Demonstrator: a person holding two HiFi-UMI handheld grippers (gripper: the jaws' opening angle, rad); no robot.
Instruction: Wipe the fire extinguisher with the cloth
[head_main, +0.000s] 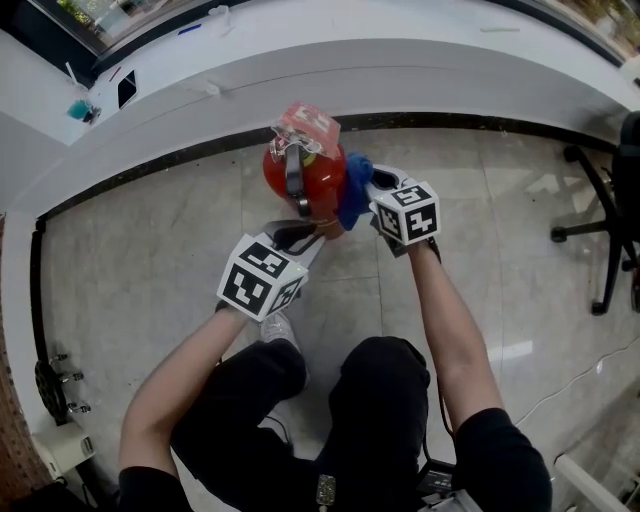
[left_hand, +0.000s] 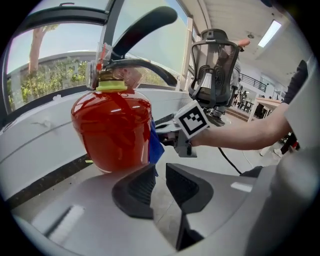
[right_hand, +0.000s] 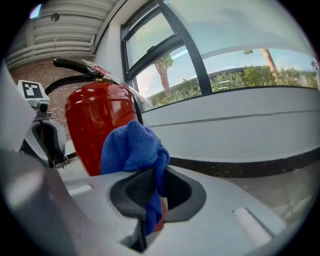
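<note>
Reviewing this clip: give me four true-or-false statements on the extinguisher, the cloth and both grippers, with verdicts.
1. The right gripper has its fingers closed on a blue terry cloth. True.
2. The red fire extinguisher lies on its side. False: it stands upright on the tiled floor.
3. The left gripper grips the extinguisher. False: its fingers are slightly apart and empty, near the red body.
4. The cloth rests against the extinguisher's side. True.
</note>
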